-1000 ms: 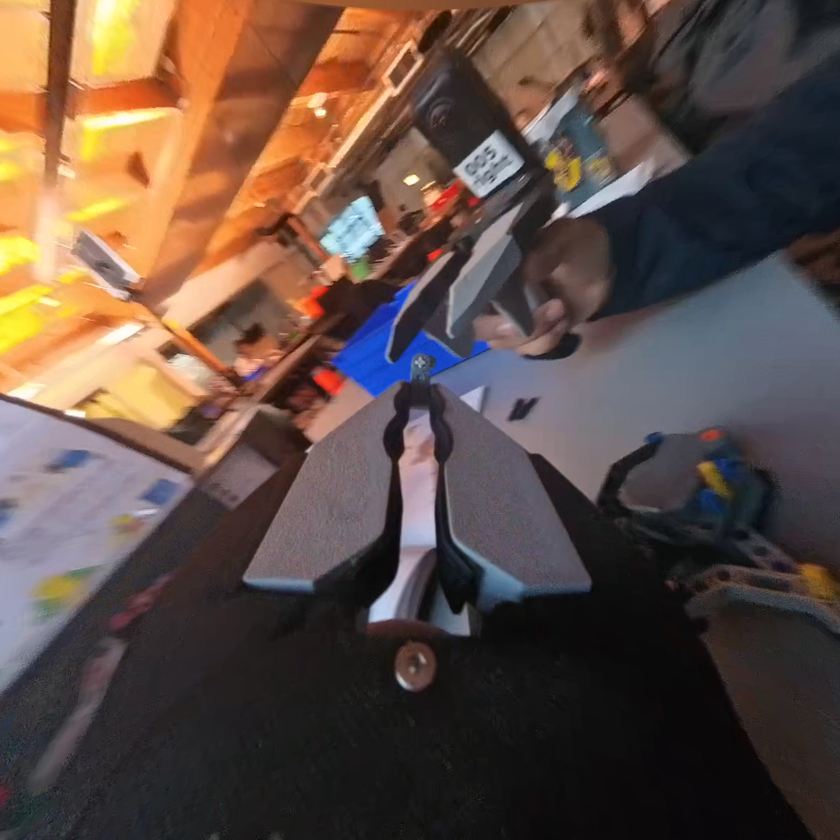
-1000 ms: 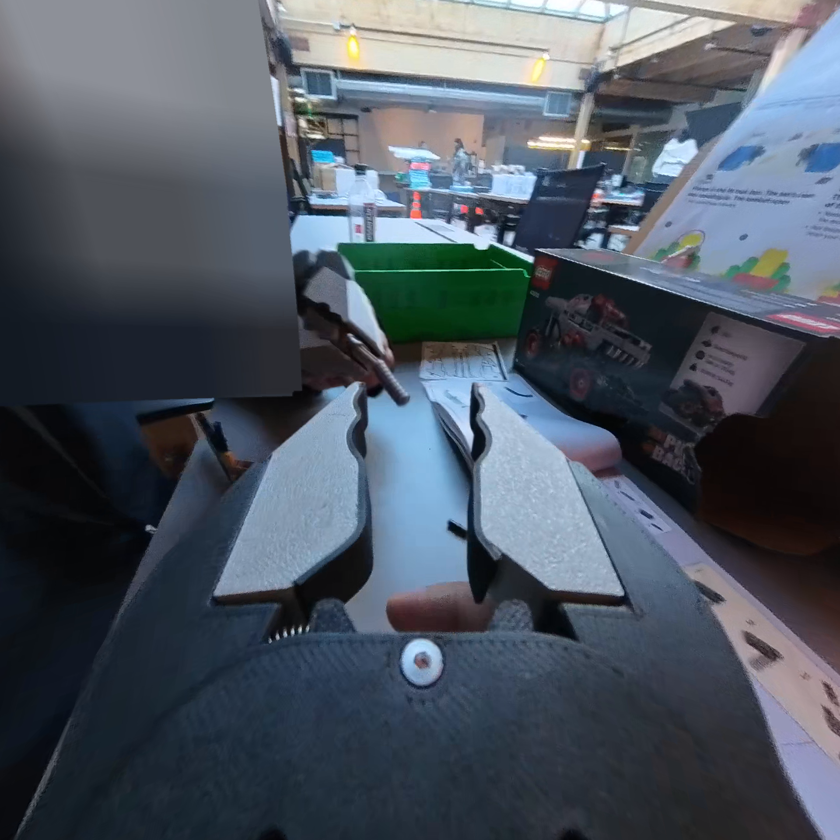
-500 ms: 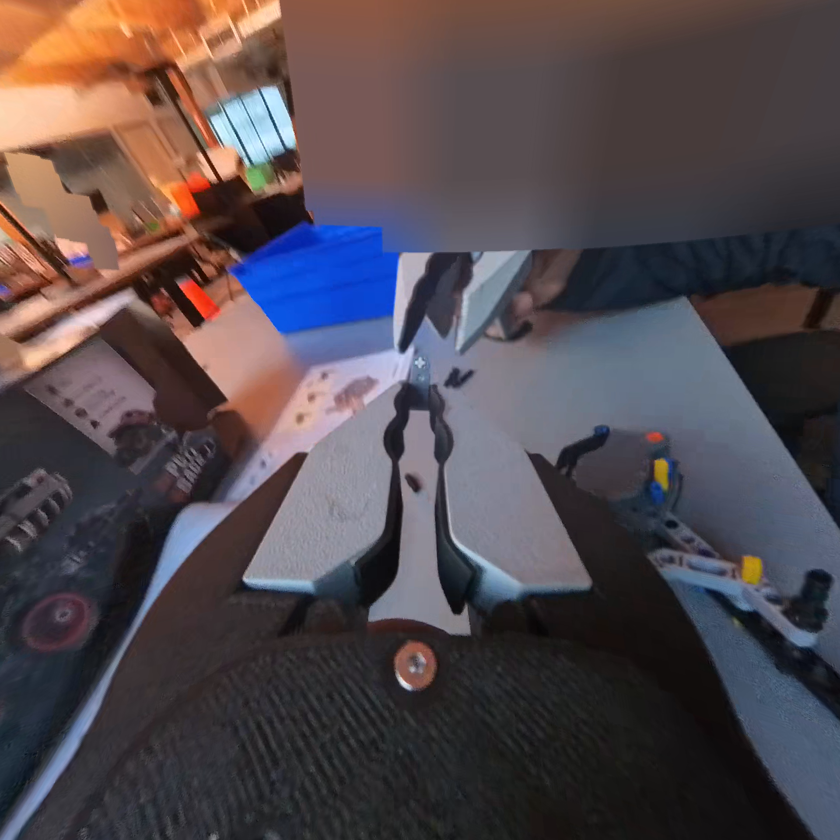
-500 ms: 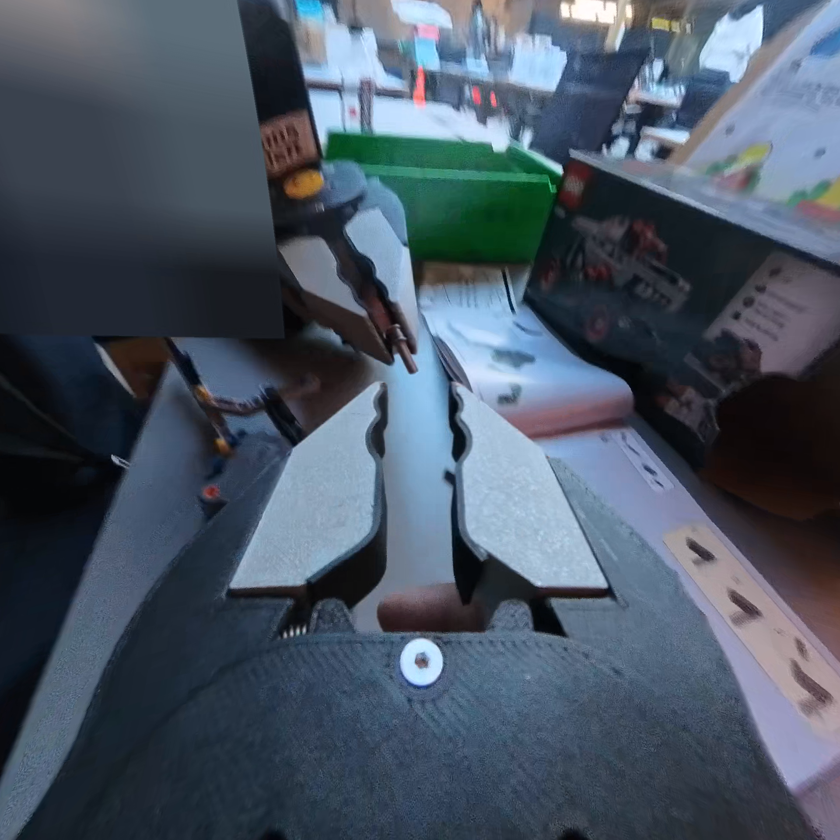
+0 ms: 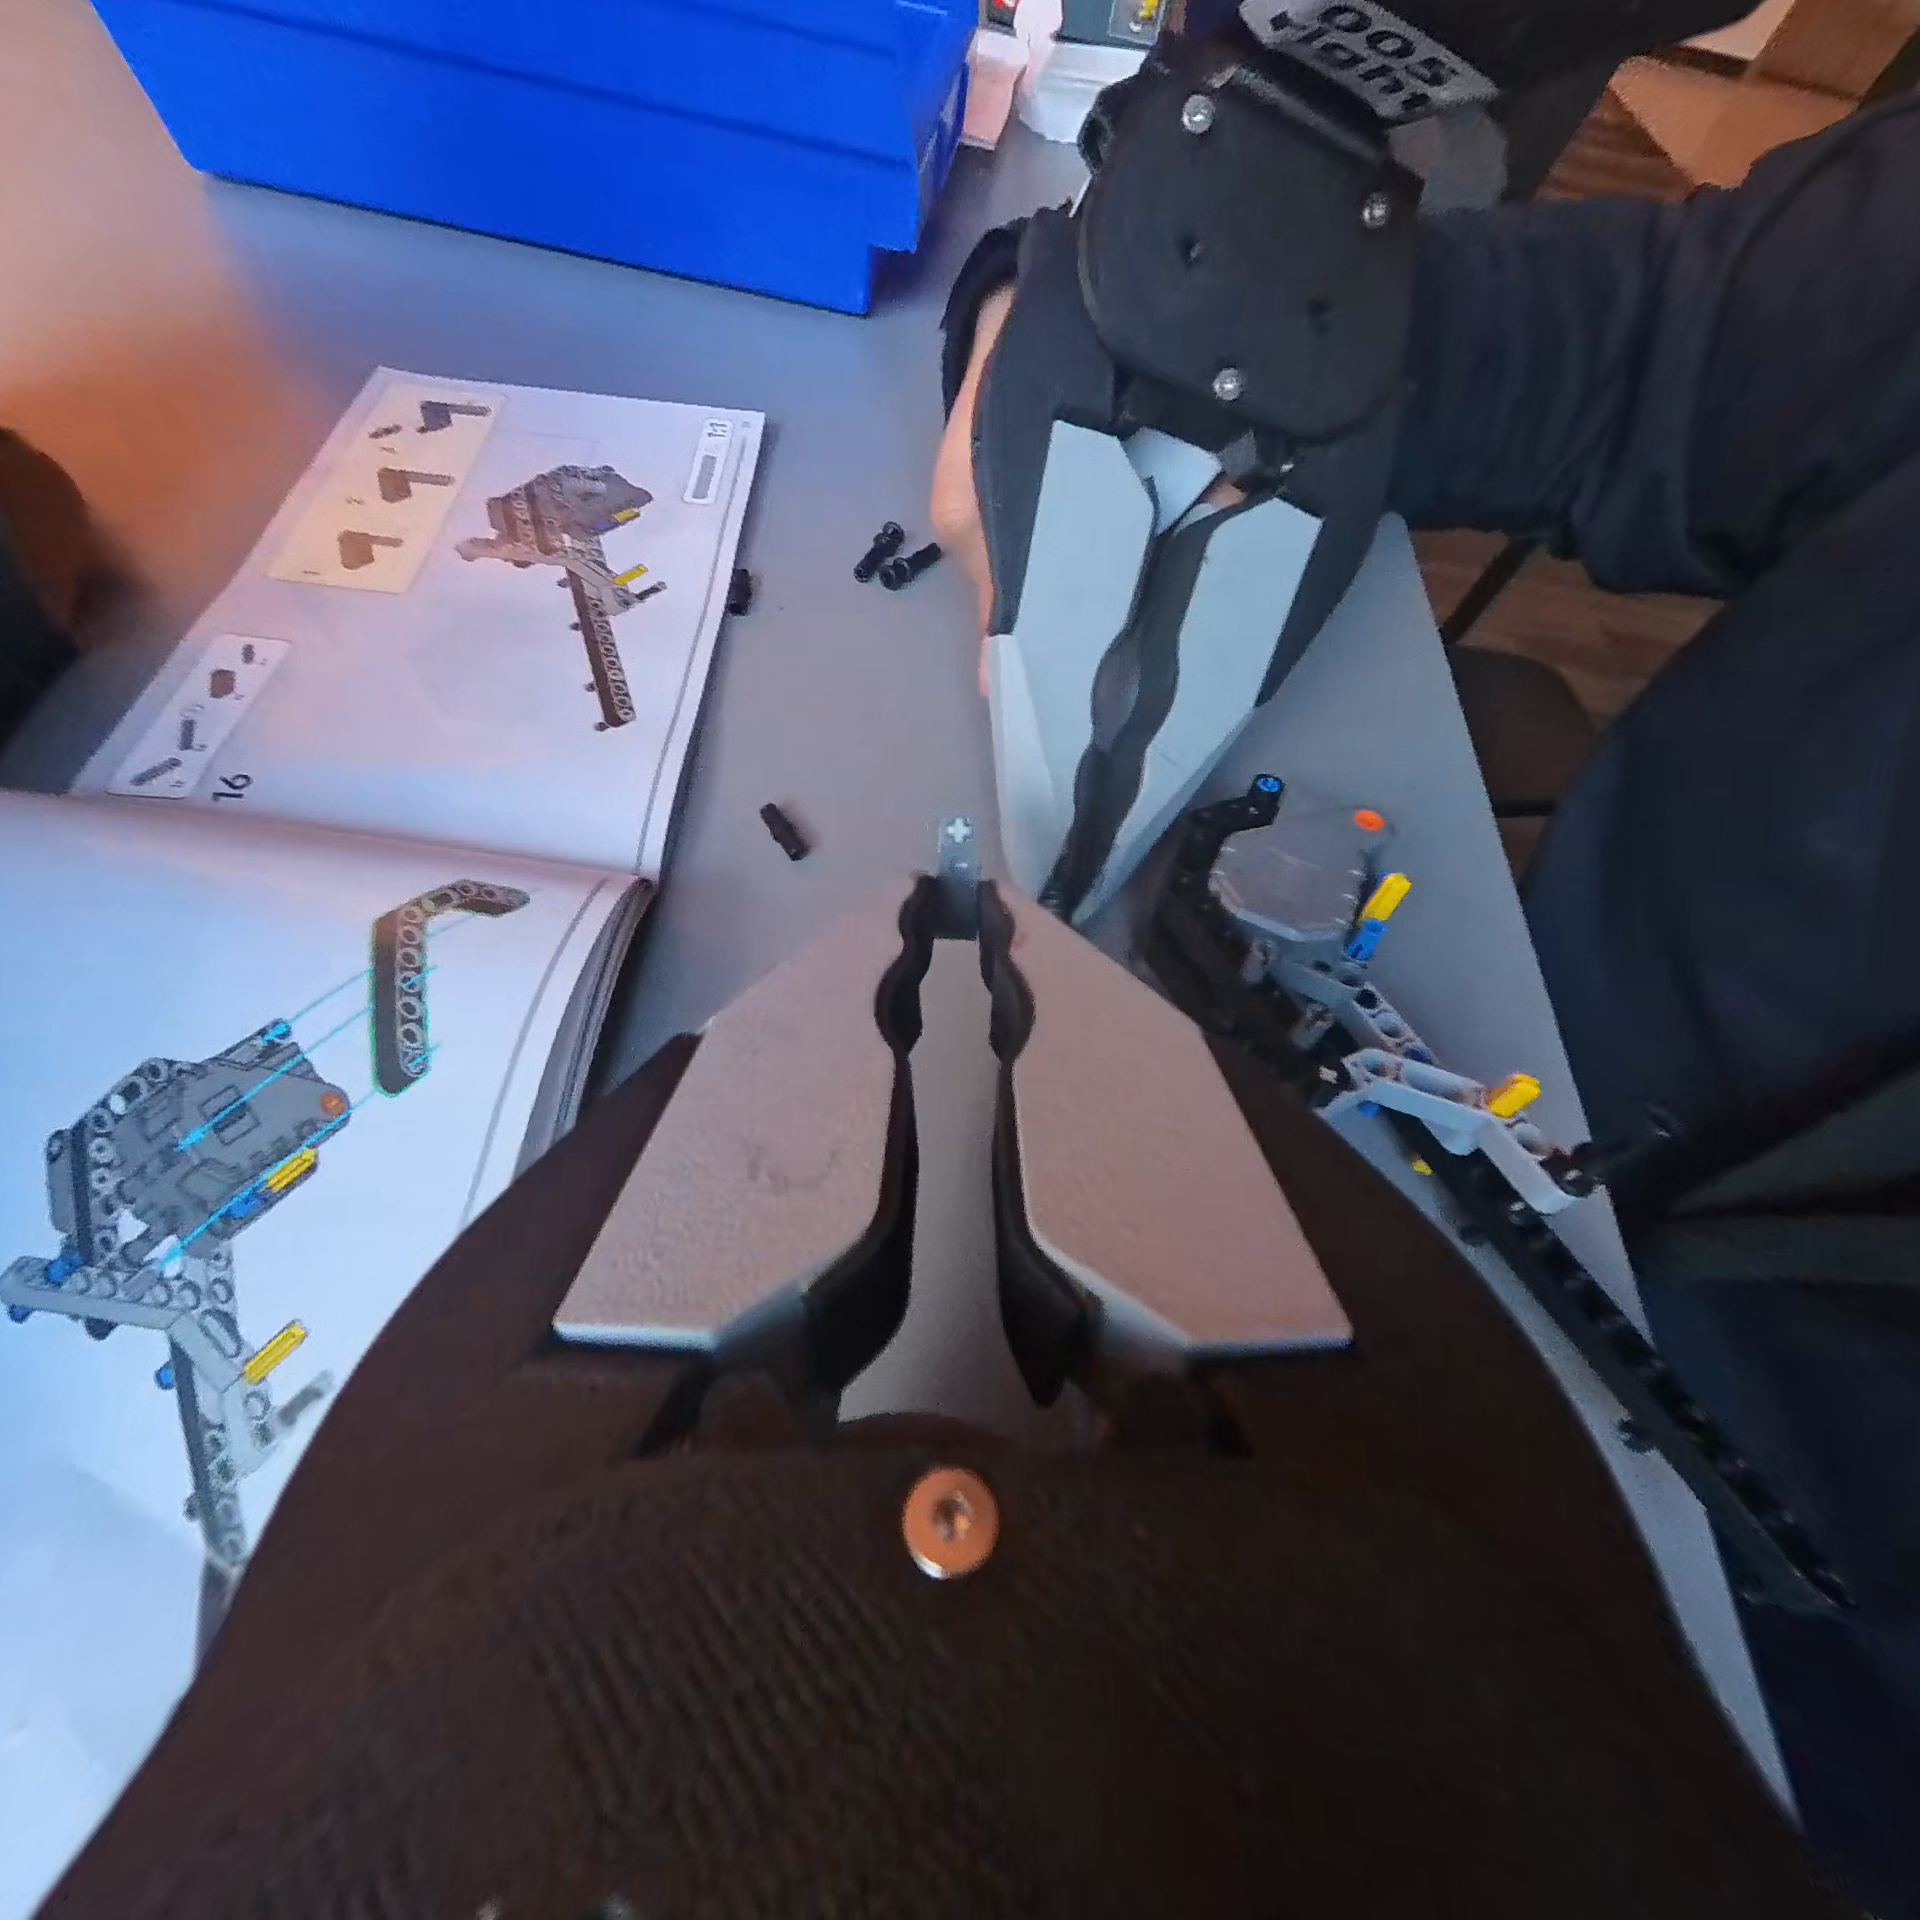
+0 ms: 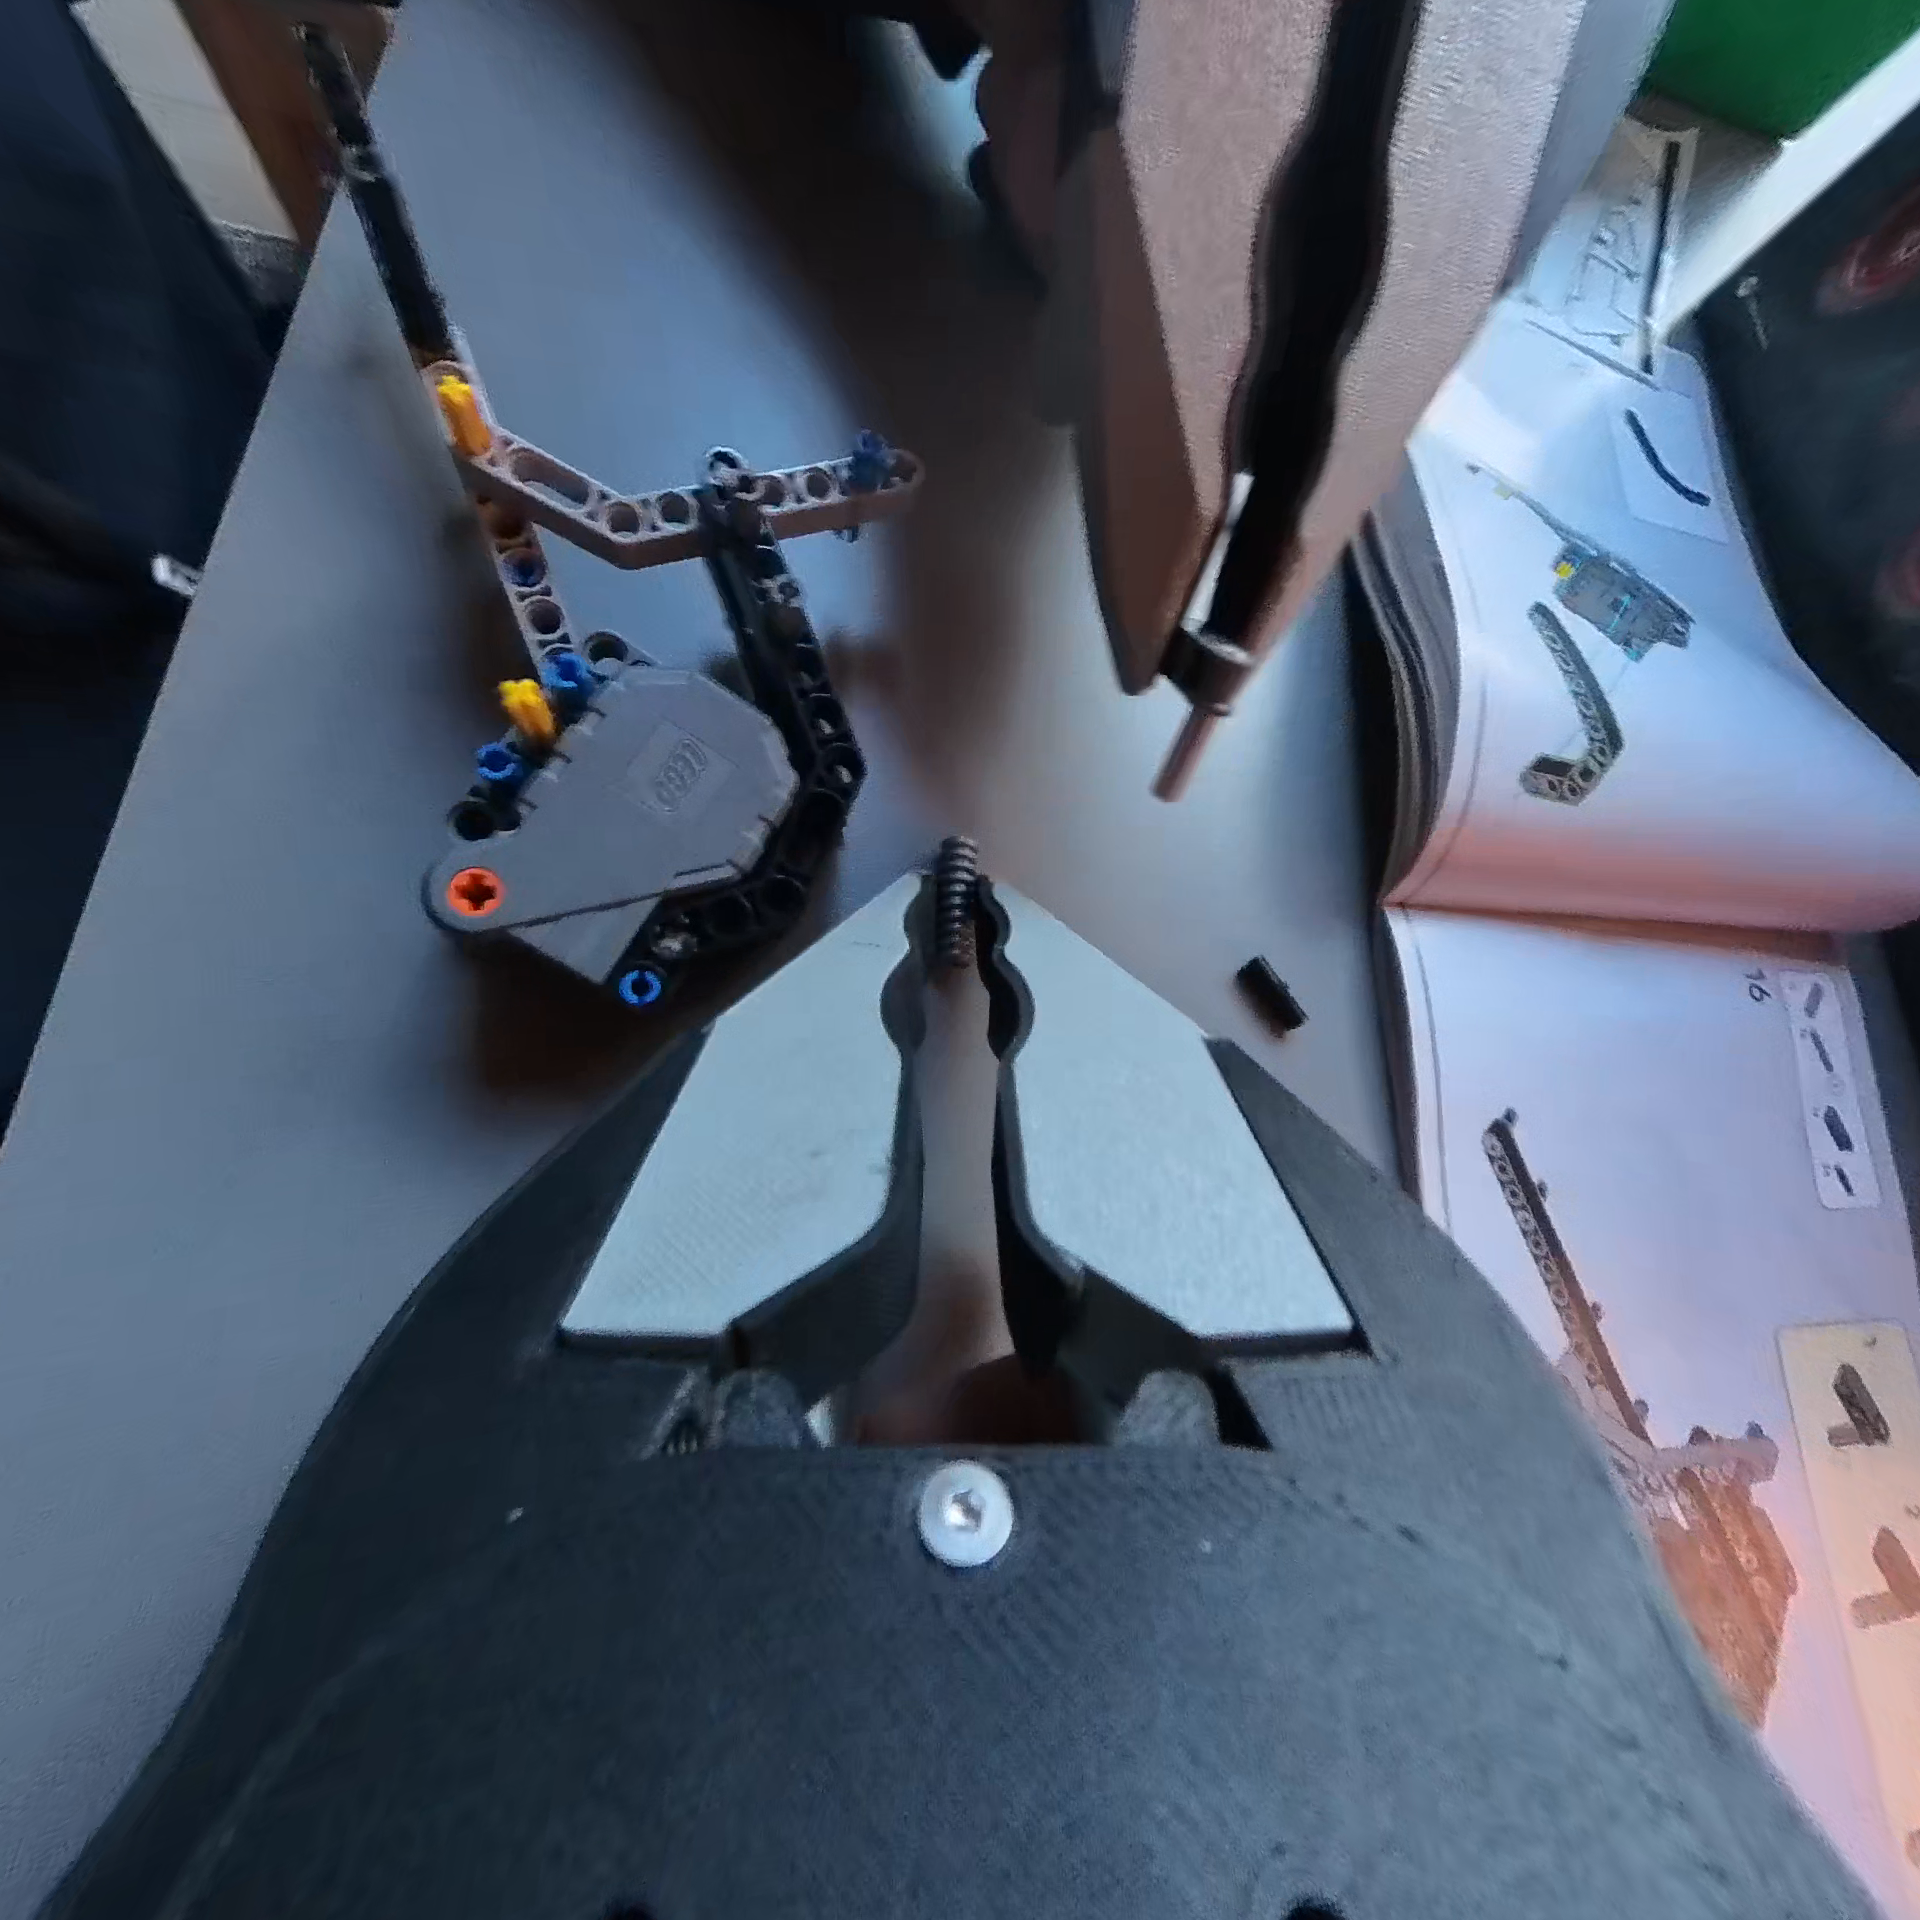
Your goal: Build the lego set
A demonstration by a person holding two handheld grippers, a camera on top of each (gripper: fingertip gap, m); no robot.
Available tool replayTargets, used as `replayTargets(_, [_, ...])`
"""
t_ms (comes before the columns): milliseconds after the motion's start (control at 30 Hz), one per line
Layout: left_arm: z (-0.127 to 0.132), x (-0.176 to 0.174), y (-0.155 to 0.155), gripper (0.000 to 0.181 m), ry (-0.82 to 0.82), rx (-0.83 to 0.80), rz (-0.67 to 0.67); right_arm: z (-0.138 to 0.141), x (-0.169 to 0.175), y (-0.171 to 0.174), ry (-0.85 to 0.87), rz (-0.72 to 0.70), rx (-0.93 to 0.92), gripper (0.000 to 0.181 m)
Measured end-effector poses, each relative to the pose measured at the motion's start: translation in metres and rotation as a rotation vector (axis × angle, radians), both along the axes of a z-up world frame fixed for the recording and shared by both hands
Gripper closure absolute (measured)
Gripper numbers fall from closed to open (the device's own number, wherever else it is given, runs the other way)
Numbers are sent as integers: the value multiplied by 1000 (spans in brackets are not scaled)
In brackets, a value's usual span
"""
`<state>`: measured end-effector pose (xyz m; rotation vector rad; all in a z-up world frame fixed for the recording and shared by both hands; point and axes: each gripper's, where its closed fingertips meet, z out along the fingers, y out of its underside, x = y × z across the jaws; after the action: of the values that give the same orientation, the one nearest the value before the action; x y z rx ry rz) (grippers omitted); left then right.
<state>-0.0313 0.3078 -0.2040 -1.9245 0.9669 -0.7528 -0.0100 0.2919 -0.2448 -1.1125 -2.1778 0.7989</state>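
Grey table (image 5: 852,436) bearing lego chassis (image 6: 644,790); beside it, left gripper (image 5: 956,899) clenching grey axle (image 5: 956,862), right gripper (image 6: 954,914) gripping black spring (image 6: 954,899).

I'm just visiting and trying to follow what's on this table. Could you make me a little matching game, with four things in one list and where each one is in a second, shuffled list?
Things:
1. spring
2. grey axle piece
3. loose black pin
4. blue bin

Places:
A. at the far end of the table
B. lying on the table beside the instruction booklet
C. pinched at the tips of the right gripper
D. pinched at the tips of the left gripper

Pairs: 1-C, 2-D, 3-B, 4-A
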Motion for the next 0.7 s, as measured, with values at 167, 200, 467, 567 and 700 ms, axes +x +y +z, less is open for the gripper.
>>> replayTargets(167, [11, -1, 3, 175, -114, -40, 30, 15, -9, 23, 81, -149, -55, 177])
replayTargets(200, [15, 1, 1, 175, -155, -60, 19, 20, -10, 26, 98, -176, -109, 177])
replayTargets(467, [28, 5, 5, 175, -319, -132, 31, 51, -13, 28, 208, -226, -381, 177])
replayTargets(567, [32, 1, 10, 175, -372, -140, 57, 55, -13, 34, 218, -251, -451, 178])
replayTargets(700, [36, -5, 15, 175, -421, -153, 92, 66, -11, 38, 252, -269, -550, 178])
